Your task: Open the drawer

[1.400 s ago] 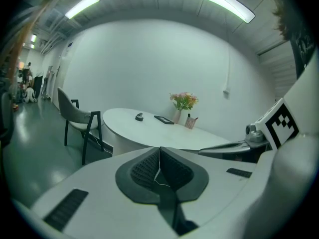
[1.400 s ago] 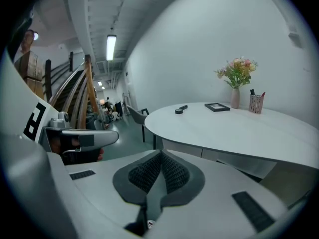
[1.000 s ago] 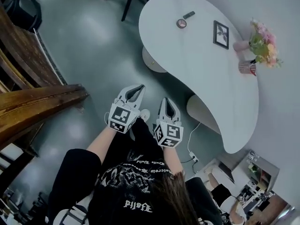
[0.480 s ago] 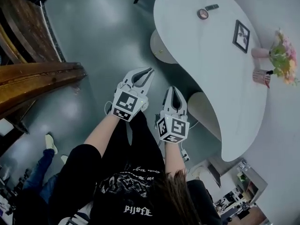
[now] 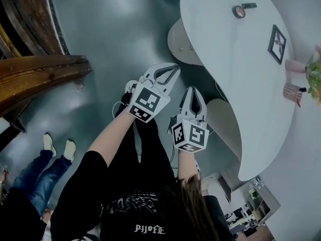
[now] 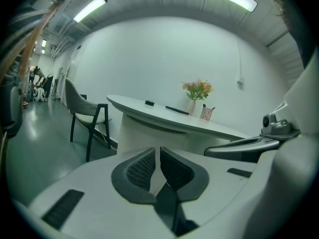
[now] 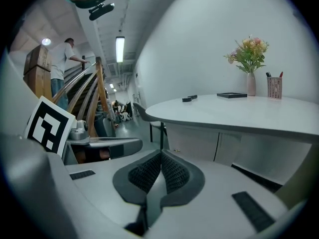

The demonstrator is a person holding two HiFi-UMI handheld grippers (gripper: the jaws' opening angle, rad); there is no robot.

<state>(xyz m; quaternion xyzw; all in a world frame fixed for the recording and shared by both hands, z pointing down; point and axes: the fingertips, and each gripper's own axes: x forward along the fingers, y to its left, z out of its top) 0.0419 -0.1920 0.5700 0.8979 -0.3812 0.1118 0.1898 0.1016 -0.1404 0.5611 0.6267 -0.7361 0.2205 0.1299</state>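
Observation:
The white curved desk (image 5: 251,99) stands ahead on a rounded pedestal (image 5: 181,43) with small knobs on its drawer fronts. The right gripper view has the same pedestal front (image 7: 194,142) under the desktop, a little way beyond the jaws. My left gripper (image 5: 169,70) is held over the floor just short of the pedestal, jaws shut and empty (image 6: 158,151). Beside it to the right is my right gripper (image 5: 195,92), also shut with nothing between its pads (image 7: 161,156). Neither gripper touches the desk.
On the desk are a flower vase (image 7: 250,78), a pen holder (image 7: 273,87), a dark frame (image 5: 277,44) and a tape roll (image 5: 238,11). A chair (image 6: 84,118) stands at the desk's far end. A wooden staircase (image 5: 35,79) is at left, and another person's legs (image 5: 47,167) at lower left.
Both grippers have come down and forward toward the desk pedestal, still shut. The desk now fills more of the head view, and another person's legs have come into view at lower left.

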